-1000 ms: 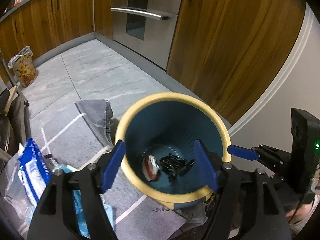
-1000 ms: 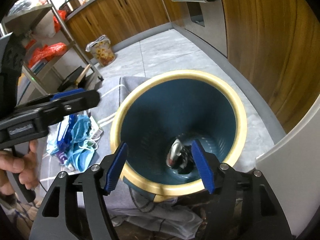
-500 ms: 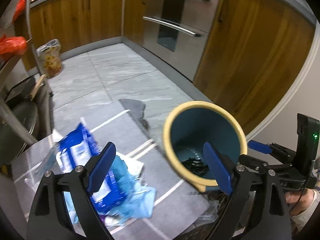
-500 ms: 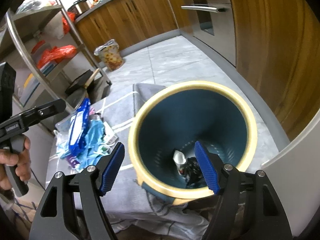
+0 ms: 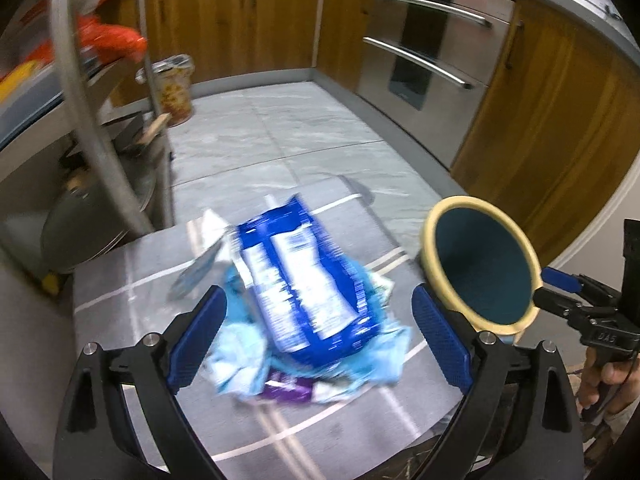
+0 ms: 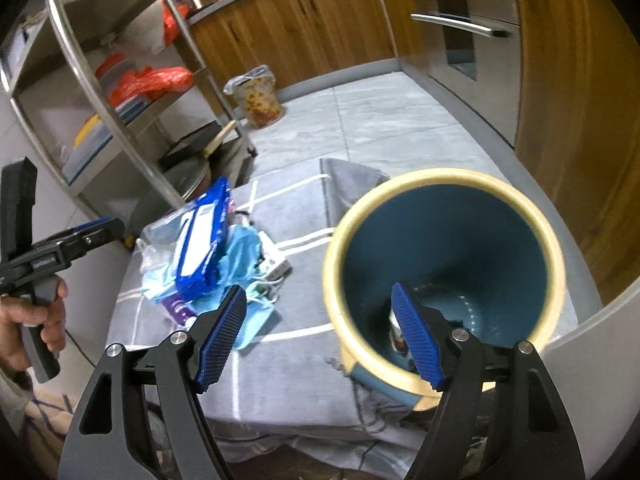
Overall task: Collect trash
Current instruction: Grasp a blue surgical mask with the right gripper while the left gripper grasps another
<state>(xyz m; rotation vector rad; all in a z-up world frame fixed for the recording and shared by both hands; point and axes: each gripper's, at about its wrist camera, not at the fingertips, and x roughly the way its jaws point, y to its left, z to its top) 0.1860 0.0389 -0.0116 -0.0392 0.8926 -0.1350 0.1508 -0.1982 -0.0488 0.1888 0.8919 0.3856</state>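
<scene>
A blue bin with a cream rim (image 5: 436, 216) (image 6: 440, 178) stands at the right end of a grey-clothed table (image 5: 120, 320). Dark scraps and a small wrapper (image 6: 398, 332) lie at its bottom, partly hidden by a finger. A blue-and-white packet (image 5: 300, 280) (image 6: 200, 248) tops a pile of light blue masks (image 5: 240, 356) (image 6: 244, 248) and a purple wrapper (image 5: 286, 390). My left gripper (image 5: 319, 293) hovers over this pile with nothing held, its jaws opening. My right gripper (image 6: 319, 291) is open and empty, one finger over the bin's rim.
A steel shelf rack (image 6: 120, 100) holding pans, boxes and red bags stands left of the table. A filled bag (image 5: 176, 92) sits on the tiled floor. An oven (image 5: 420, 60) and wooden cabinets line the far side. A white wall (image 6: 592, 360) borders the bin.
My left gripper swung left from above the bin to above the trash pile, and its jaws widened. My right gripper drew back and left a little, its jaws slightly wider.
</scene>
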